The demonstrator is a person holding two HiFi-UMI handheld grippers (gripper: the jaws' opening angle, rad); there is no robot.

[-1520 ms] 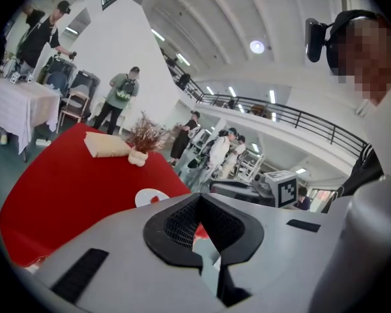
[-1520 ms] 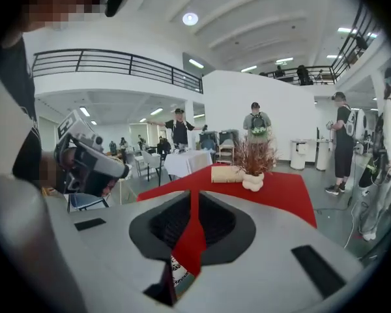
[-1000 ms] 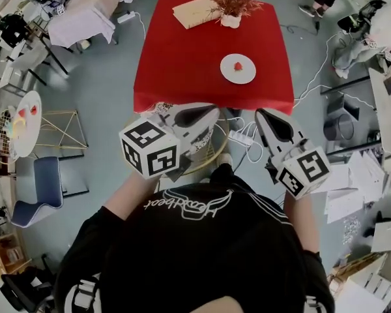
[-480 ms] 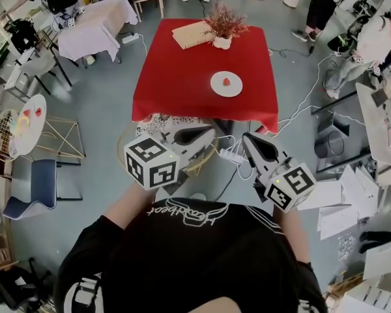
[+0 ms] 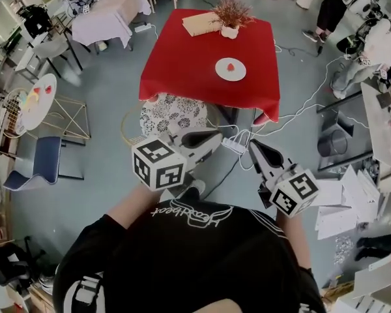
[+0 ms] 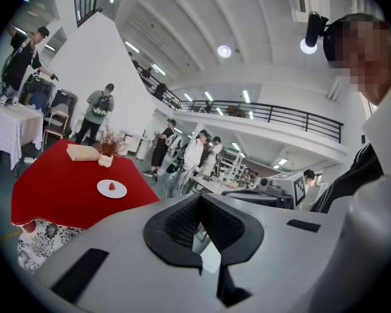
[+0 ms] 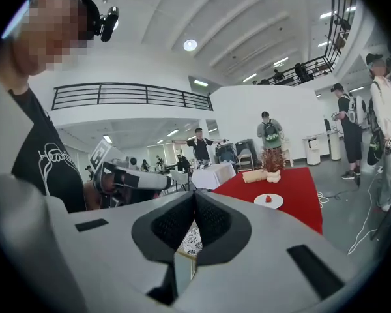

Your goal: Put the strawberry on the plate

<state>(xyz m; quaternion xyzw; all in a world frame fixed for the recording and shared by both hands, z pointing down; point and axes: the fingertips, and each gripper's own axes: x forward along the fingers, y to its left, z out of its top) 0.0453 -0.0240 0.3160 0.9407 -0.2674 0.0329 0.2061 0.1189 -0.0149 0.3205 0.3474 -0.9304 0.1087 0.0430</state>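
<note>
A grey floor (image 5: 111, 168) fills most of the head view, with the red table (image 5: 195, 64) standing at the far side of it, well apart from both tools. The person (image 5: 195, 253) holding them, in a black shirt, takes up the near edge. A round black-and-white patterned stool (image 5: 173, 115) sits just near of the table's left corner, partly under the cloth. Far left stand a white-covered table (image 5: 111, 15) and, nearer, a small round white table (image 5: 36, 100) with a blue chair (image 5: 36, 171) near it.

The left gripper (image 5: 216, 135) is held over the floor near the stool, pointing right and far. In its own view the left gripper (image 6: 199, 197) has its jaws pressed together with nothing between them. The right gripper (image 5: 253, 145) hangs to the right of it, just beside a white power strip (image 5: 234, 147) on the floor. The right gripper (image 7: 195, 194) is likewise pressed together and empty.

On the table's far edge stands a potted plant (image 5: 231, 19) with a tan bundle (image 5: 201, 23) to its left. The white plate (image 5: 240, 72) lies right of the table's middle, and the strawberry (image 5: 231, 66) lies on its centre. Both gripper views show the plate (image 6: 119, 190) (image 7: 277, 202) with the strawberry (image 6: 111, 186) (image 7: 268, 199) on it, far off.
</note>
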